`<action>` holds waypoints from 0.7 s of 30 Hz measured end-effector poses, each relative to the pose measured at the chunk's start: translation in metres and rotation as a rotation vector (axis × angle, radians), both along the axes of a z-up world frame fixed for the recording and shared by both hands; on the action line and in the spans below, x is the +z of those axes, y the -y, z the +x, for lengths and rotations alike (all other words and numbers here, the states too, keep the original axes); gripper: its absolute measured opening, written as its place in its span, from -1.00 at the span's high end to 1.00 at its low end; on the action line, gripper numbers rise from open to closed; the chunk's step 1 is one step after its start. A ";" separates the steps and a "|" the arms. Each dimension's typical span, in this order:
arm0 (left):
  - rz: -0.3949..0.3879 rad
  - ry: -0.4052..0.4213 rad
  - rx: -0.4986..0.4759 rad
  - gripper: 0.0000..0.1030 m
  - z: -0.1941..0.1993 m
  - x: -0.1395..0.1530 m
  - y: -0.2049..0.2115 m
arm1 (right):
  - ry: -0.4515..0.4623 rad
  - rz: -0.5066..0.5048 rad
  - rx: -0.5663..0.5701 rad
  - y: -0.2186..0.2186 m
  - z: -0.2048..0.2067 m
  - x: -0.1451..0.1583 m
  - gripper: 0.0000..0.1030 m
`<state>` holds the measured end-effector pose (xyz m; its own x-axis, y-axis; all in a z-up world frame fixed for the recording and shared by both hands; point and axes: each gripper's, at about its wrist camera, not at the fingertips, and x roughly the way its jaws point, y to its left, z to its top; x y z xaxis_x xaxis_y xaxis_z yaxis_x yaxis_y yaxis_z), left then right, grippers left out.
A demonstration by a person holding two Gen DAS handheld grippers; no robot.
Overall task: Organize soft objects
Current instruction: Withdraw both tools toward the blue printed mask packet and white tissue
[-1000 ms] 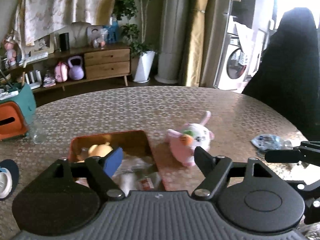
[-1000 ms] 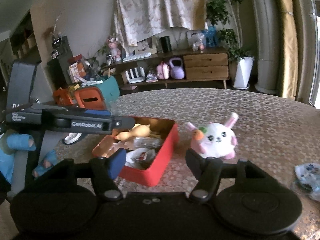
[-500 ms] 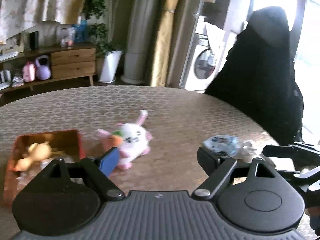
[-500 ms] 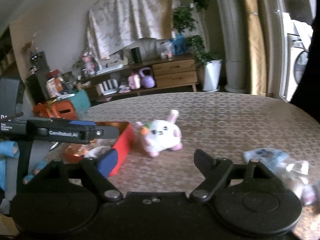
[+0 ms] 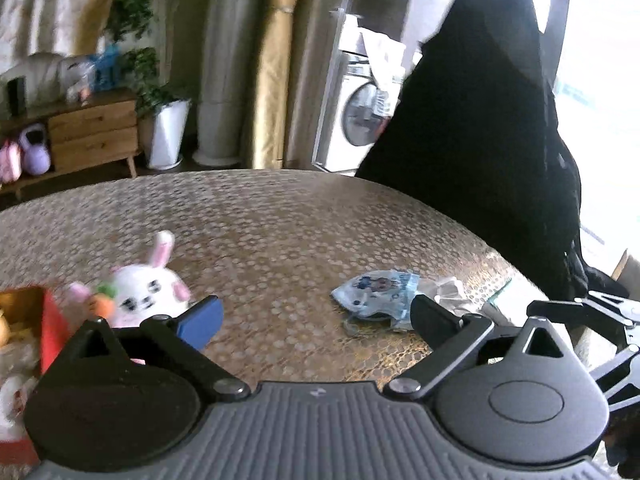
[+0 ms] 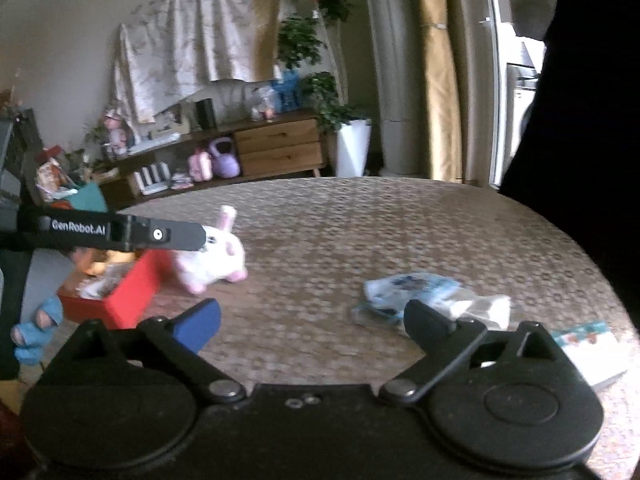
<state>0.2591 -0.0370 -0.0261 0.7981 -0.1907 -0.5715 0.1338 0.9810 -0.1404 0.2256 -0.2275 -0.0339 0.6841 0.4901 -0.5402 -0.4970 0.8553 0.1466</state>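
Observation:
A white and pink plush bunny (image 5: 144, 288) (image 6: 216, 256) lies on the patterned table beside a red box (image 5: 52, 328) (image 6: 120, 292) that holds several small items. To the right lies a blue patterned soft pouch (image 5: 380, 292) (image 6: 412, 288) with a clear wrapper (image 5: 444, 288) beside it. My left gripper (image 5: 316, 316) hovers low over the table between bunny and pouch, jaws opening, nothing between them. My right gripper (image 6: 312, 320) is opening too and empty, with the pouch just beyond its right finger. The left gripper's body (image 6: 120, 234) crosses in front of the bunny in the right wrist view.
A dark draped chair back (image 5: 480, 140) stands at the table's far right edge. A printed flat packet (image 6: 592, 348) lies near the right rim. Beyond the table are a wooden sideboard (image 6: 276, 152), a white plant pot (image 5: 166, 132) and a washing machine (image 5: 360, 120).
Both views have swung to the right: the red box and bunny slid left, the blue pouch came toward the middle. Both pairs of jaws have spread wider.

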 end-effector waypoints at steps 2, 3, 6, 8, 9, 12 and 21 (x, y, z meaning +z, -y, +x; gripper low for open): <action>0.020 0.000 -0.026 -0.97 0.008 -0.004 0.014 | 0.000 -0.009 -0.017 0.009 0.006 -0.007 -0.91; 0.023 -0.002 -0.040 -0.97 0.013 -0.006 0.020 | 0.001 -0.012 -0.024 0.011 0.008 -0.010 -0.91; 0.013 -0.022 -0.065 -0.97 0.029 -0.012 0.038 | 0.014 -0.031 -0.040 0.020 0.015 -0.020 -0.91; 0.005 -0.039 -0.061 -0.97 0.040 -0.017 0.047 | 0.020 -0.045 -0.049 0.024 0.021 -0.026 -0.91; 0.004 -0.047 -0.055 -0.97 0.045 -0.019 0.052 | 0.024 -0.051 -0.052 0.026 0.022 -0.029 -0.91; 0.000 -0.052 -0.056 -0.97 0.059 -0.027 0.065 | 0.033 -0.071 -0.056 0.029 0.030 -0.036 -0.91; 0.064 -0.091 -0.057 -0.97 0.099 -0.052 0.098 | 0.017 -0.119 -0.020 0.026 0.059 -0.059 -0.90</action>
